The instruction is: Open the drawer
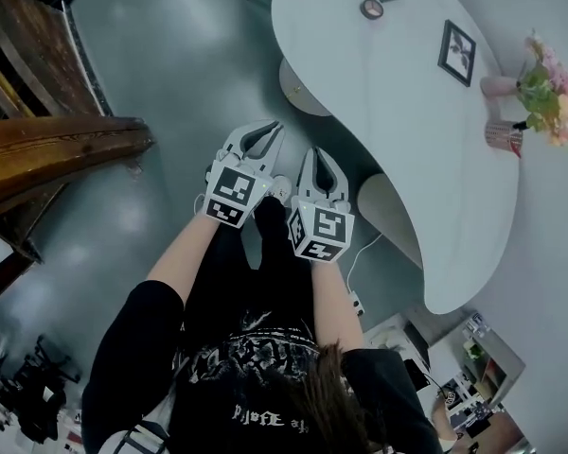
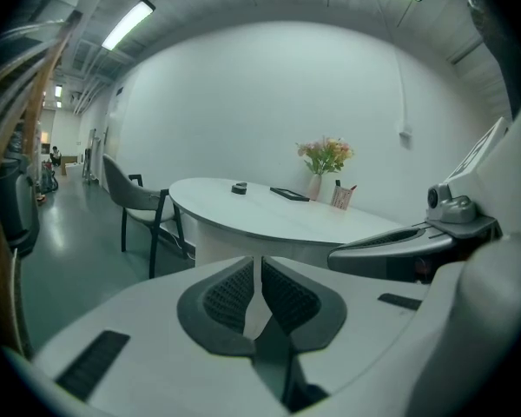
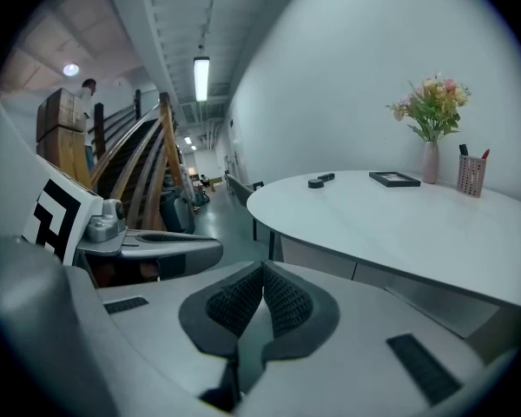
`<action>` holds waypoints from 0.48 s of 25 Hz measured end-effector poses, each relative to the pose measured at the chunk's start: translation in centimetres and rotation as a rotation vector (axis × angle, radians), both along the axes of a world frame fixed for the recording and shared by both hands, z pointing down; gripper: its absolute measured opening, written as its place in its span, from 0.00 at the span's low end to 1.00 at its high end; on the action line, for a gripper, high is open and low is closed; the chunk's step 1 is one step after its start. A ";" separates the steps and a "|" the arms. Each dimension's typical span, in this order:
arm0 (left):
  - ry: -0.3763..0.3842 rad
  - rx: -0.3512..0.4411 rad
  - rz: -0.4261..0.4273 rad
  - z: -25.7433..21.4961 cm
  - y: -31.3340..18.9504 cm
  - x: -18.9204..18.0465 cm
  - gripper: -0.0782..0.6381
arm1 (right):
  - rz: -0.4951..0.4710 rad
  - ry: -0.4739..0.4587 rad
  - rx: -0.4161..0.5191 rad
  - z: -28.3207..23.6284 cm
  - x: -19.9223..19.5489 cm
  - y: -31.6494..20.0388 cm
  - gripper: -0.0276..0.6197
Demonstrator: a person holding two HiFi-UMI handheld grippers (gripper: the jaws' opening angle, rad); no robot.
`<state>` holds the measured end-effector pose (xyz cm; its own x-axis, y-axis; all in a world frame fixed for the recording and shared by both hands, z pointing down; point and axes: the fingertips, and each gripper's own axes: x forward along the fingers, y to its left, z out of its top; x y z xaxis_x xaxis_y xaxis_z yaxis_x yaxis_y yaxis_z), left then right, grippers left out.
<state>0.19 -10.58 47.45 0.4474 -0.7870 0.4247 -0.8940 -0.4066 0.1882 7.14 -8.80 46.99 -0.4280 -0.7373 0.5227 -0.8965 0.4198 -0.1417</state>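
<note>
No drawer shows plainly in any view. My left gripper (image 1: 263,132) and right gripper (image 1: 318,155) hang side by side over the grey floor, in front of the person's body, and point toward the near edge of the white table (image 1: 398,102). In the left gripper view the left gripper (image 2: 260,263) has its dark pads together with nothing between them. The right gripper (image 3: 262,269) looks the same in its own view, pads meeting and empty. Each gripper also appears at the side of the other's view. The table's underside panel (image 3: 330,259) is visible below the top.
On the table stand a black picture frame (image 1: 456,52), a vase of flowers (image 1: 544,88), a pen cup (image 1: 502,137) and a tape roll (image 1: 371,8). A dark chair (image 2: 139,202) sits at the table's far end. A wooden staircase (image 1: 47,149) is to the left.
</note>
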 end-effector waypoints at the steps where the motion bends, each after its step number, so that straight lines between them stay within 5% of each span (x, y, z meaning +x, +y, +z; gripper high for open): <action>1: 0.001 0.001 0.004 0.3 -0.2 0.0 0.15 | -0.001 0.003 -0.006 0.5 -0.2 -0.1 0.08; 12: -0.004 -0.018 0.028 7.5 -3.0 -0.2 0.15 | 0.028 0.000 -0.029 6.7 -2.0 -2.0 0.08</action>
